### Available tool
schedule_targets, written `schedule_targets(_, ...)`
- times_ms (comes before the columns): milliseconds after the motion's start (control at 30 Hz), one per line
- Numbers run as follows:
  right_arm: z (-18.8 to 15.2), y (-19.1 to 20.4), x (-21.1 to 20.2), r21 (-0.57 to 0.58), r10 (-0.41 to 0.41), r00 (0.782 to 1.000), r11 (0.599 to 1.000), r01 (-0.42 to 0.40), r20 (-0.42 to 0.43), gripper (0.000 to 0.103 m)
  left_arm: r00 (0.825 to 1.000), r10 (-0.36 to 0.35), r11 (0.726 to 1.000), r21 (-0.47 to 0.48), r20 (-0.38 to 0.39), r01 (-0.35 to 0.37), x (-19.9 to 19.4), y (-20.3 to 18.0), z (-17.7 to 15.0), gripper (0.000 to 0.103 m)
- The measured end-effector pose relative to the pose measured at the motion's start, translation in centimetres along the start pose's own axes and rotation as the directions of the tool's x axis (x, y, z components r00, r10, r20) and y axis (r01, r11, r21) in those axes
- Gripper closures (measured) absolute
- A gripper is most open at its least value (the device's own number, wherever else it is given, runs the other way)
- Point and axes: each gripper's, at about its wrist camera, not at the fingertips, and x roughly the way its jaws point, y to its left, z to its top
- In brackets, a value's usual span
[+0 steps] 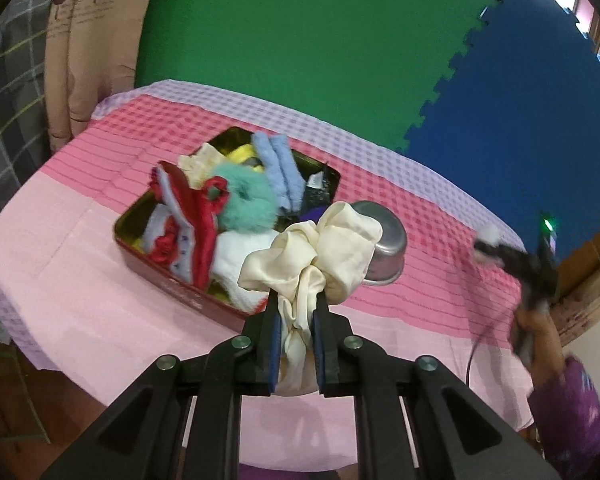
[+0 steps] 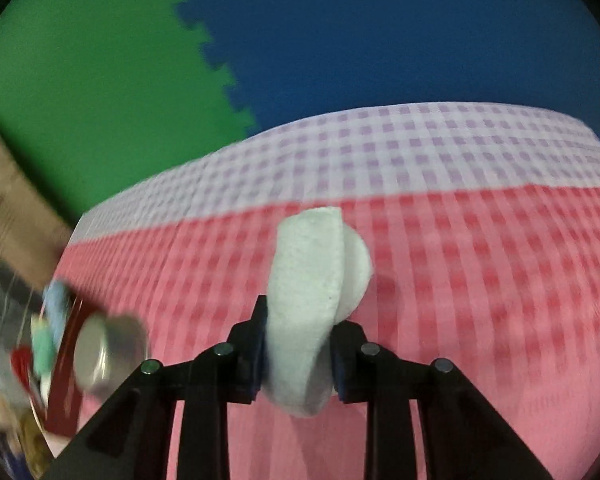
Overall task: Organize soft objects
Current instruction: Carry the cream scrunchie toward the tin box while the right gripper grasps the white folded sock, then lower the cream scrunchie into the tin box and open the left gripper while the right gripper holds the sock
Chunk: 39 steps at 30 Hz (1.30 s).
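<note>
- On the checked tablecloth [image 1: 100, 280]: red tin [image 1: 140, 236], the landmark, crammed with soft items — mint pom-pom [image 1: 246, 200], blue roll [image 1: 280, 172], red-trimmed cloth [image 1: 188, 220].
- Steel bowl [image 1: 384, 248] upturned, just right of the tin.
- Left gripper [image 1: 296, 312]: jaws narrow, pinching cream satin scrunchie [image 1: 320, 248] at the tin's near corner.
- Right gripper [image 2: 298, 344]: jaws clamped on white foam pad [image 2: 308, 292], well right of the tin.
</note>
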Motion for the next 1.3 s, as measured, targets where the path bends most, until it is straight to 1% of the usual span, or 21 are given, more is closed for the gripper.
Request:
schedule_targets(100,-3.4,0.4,-1.8,-0.015,0.024,1.000,1.000,-0.024,-0.006,0.077,1.000,0.017,1.000,0.008,0.013,-0.017,-0.5,0.2,0.3,0.092)
schedule_targets(133,-4.0,0.3,-2.0,-0.015,0.024,1.000,1.000,-0.024,-0.006,0.077,1.000,0.020,1.000,0.013,0.017,-0.020,-0.6,0.1,0.4,0.092)
schedule_targets(233,-6.3,0.3,-2.5,-0.025,0.023,1.000,0.999,-0.023,-0.004,0.077,0.999,0.034,0.998,0.052,0.030,-0.036,-0.6,-0.4,1.3,0.092)
schedule_targets(267,-7.0,-0.3,-2.8,-0.024,0.023,1.000,0.999,-0.023,-0.006,0.077,0.998,0.040,0.996,0.078,0.040,-0.043,-0.5,-0.8,1.8,0.092)
schedule_targets(333,-8.1,-0.4,-2.9,-0.021,0.029,1.000,0.999,-0.029,-0.006,0.077,0.997,0.056,0.992,0.109,0.046,-0.060,0.1,-1.3,2.6,0.090)
schedule_targets(433,-9.2,-0.5,-2.9,-0.034,0.014,1.000,0.999,-0.014,-0.002,0.077,0.997,0.055,0.985,0.162,0.046,-0.061,1.4,-2.0,3.9,0.090)
schedule_targets(467,-10.4,-0.4,-3.8,-0.038,0.008,1.000,0.999,-0.008,0.002,0.077,0.997,0.067,0.981,0.182,0.046,-0.074,2.1,-2.3,4.4,0.090)
schedule_targets(500,-10.6,-0.3,-3.8,-0.044,-0.001,1.000,0.999,0.001,0.005,0.077,0.996,0.077,0.976,0.200,0.037,-0.082,2.9,-2.6,4.9,0.090)
schedule_targets(567,-10.9,0.2,-3.5,-0.063,-0.010,1.000,0.998,0.010,0.015,0.077,0.997,0.072,0.971,0.228,0.028,-0.077,4.3,-2.8,5.6,0.089)
schedule_targets(733,-11.0,0.0,-3.7,-0.085,-0.021,1.000,0.996,0.022,0.022,0.077,0.992,0.128,0.955,0.270,-0.001,-0.123,8.0,-2.9,6.4,0.089)
schedule_targets(767,-11.0,-1.2,-4.7,-0.088,-0.019,1.000,0.996,0.021,0.023,0.077,0.991,0.136,0.952,0.278,-0.003,-0.130,8.5,-2.9,6.4,0.089)
schedule_targets(867,-10.9,-1.4,-4.8,-0.086,-0.015,1.000,0.996,0.017,0.023,0.077,0.987,0.163,0.942,0.300,-0.008,-0.154,9.7,-3.0,6.5,0.087)
schedule_targets(1000,-10.9,-1.4,-4.8,-0.088,-0.015,1.000,0.996,0.017,0.024,0.077,0.985,0.174,0.942,0.297,-0.025,-0.159,11.1,-2.8,6.7,0.086)
schedule_targets(1067,-10.9,-1.4,-4.8,-0.087,-0.014,1.000,0.996,0.016,0.024,0.077,0.983,0.181,0.939,0.302,-0.029,-0.164,11.4,-3.0,6.7,0.084)
schedule_targets(1100,-10.9,-1.4,-4.8,-0.086,-0.015,1.000,0.996,0.017,0.025,0.077,0.983,0.181,0.938,0.305,-0.027,-0.164,11.5,-3.1,6.7,0.081)
schedule_targets(1167,-10.9,-1.3,-4.7,-0.087,-0.016,1.000,0.996,0.018,0.025,0.077,0.982,0.185,0.935,0.310,-0.020,-0.170,11.6,-3.2,6.6,0.073)
schedule_targets(1233,-10.9,-1.3,-4.6,-0.087,-0.016,1.000,0.996,0.018,0.024,0.077,0.979,0.205,0.930,0.313,-0.014,-0.190,11.7,-3.1,6.6,0.049)
schedule_targets(1300,-10.9,-1.3,-4.6,-0.087,-0.015,1.000,0.996,0.017,0.024,0.077,0.978,0.210,0.929,0.308,0.018,-0.205,11.1,-3.1,6.6,0.040)
